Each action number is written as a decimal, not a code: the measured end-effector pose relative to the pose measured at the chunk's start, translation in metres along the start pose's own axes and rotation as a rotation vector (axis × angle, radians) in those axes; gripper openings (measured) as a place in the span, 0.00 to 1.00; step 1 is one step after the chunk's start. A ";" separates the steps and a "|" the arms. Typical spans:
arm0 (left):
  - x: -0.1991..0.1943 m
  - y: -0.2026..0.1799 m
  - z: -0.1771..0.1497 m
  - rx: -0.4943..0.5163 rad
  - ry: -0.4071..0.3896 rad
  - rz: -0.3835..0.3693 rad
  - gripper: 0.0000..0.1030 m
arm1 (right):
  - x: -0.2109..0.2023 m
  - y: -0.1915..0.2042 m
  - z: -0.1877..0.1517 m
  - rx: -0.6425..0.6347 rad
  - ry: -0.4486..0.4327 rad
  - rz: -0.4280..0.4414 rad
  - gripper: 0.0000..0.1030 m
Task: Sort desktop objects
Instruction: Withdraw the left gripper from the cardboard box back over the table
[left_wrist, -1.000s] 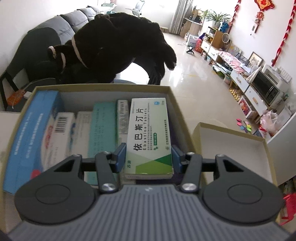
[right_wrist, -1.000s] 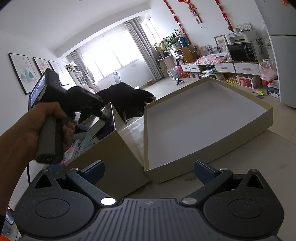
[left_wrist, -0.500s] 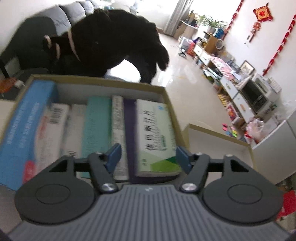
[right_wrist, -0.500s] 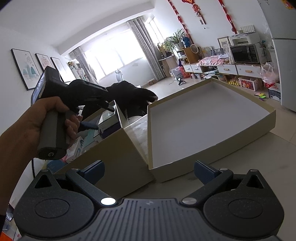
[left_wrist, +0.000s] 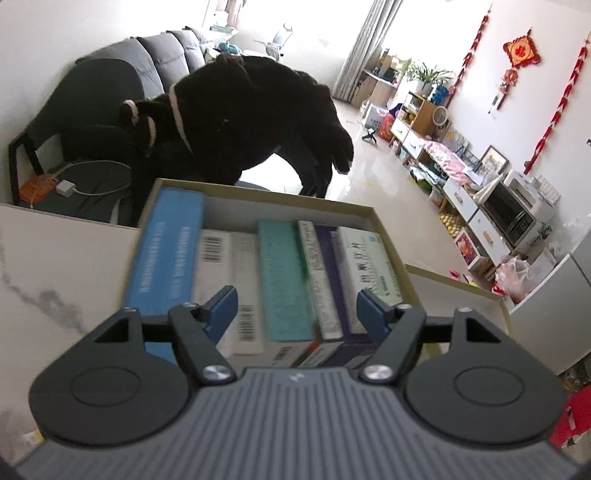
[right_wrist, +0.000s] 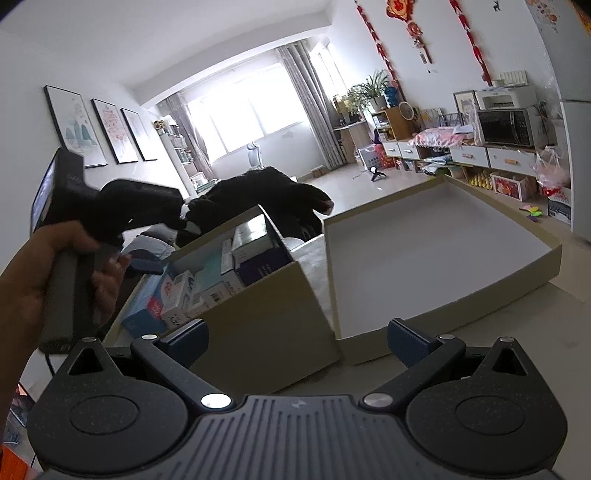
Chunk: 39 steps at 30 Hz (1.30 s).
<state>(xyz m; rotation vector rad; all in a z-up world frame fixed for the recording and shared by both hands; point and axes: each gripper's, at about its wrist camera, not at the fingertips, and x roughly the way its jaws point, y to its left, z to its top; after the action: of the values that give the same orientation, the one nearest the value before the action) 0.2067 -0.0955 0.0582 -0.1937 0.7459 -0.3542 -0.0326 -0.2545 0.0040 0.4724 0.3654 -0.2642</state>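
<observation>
A tan cardboard box holds several medicine packs standing side by side. They include a long blue one, a teal one and a white-and-green pack lying at the right end. My left gripper hovers open above the near end of the box with nothing between its fingers. In the right wrist view the same box stands just ahead of my right gripper, which is open and holds nothing. A hand holds the left gripper's handle at the left.
The box's lid lies upturned and bare beside the box on the white marbled table. A large black plush toy slumps on a chair behind the table's far edge. Beyond are a sofa, a floor and low cabinets.
The left gripper has let go of the white-and-green pack, which now rests in the box, then opened wide and drawn back. The right gripper has stayed open and shifted slightly.
</observation>
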 end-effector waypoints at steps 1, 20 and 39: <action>-0.005 0.005 -0.002 -0.001 -0.006 -0.001 0.70 | -0.001 0.002 0.000 -0.005 -0.001 0.001 1.00; -0.069 0.087 -0.047 -0.028 -0.111 0.062 0.76 | -0.006 0.046 -0.016 -0.101 0.028 0.042 1.00; -0.113 0.170 -0.107 -0.166 -0.115 0.154 0.85 | 0.009 0.077 -0.039 -0.174 0.103 0.086 1.00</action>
<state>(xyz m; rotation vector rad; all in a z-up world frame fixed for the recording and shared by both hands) 0.0975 0.0999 0.0017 -0.3090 0.6720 -0.1329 -0.0099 -0.1713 -0.0016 0.3306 0.4631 -0.1231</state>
